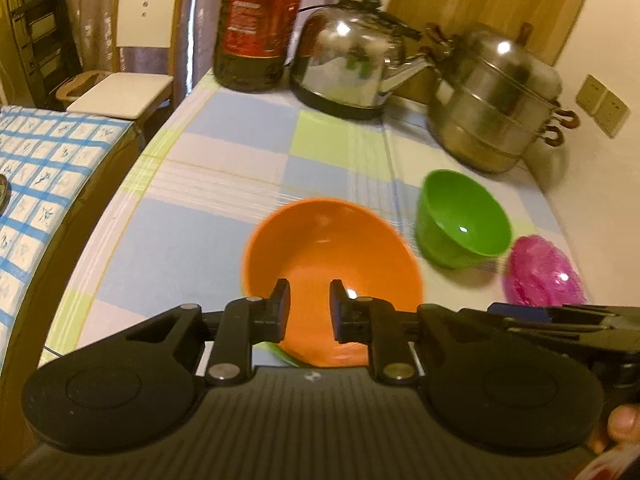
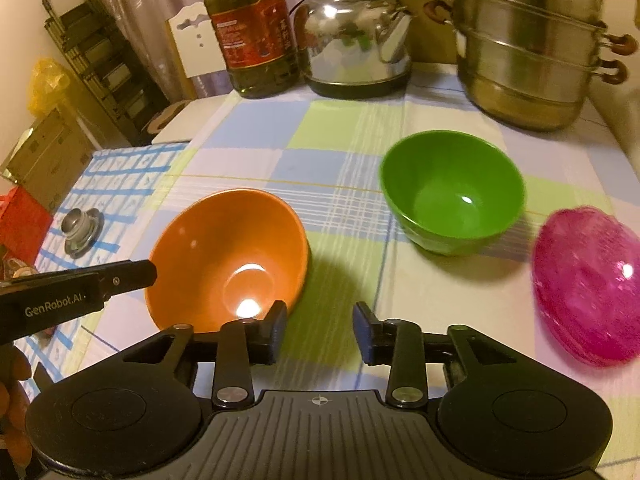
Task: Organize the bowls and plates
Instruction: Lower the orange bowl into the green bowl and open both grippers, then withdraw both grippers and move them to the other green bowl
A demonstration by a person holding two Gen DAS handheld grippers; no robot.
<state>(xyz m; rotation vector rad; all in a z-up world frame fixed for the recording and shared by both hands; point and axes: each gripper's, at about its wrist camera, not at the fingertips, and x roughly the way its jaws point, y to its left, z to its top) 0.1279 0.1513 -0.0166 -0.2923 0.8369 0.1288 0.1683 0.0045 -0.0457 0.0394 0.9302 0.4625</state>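
Note:
An orange bowl point(image 1: 332, 256) sits tilted on the checked tablecloth, also in the right wrist view point(image 2: 228, 256). My left gripper point(image 1: 310, 312) is part open, its fingers over the bowl's near rim; whether they touch it I cannot tell. It shows from the side in the right wrist view point(image 2: 120, 276). A green bowl point(image 1: 464, 220) point(image 2: 452, 192) stands upright to the right. A pink translucent plate point(image 1: 542, 272) point(image 2: 584, 284) lies at the far right. My right gripper point(image 2: 320, 332) is open and empty above the cloth, between the orange bowl and the pink plate.
At the back stand an oil bottle point(image 1: 258, 24) point(image 2: 250, 28), a steel kettle point(image 1: 348, 60) point(image 2: 356, 36) and a stacked steel steamer pot point(image 1: 496, 100) point(image 2: 532, 40). A second table with blue checked cloth point(image 1: 44, 160) is at the left, with a pot lid point(image 2: 82, 226). A white chair point(image 1: 136, 48) stands behind.

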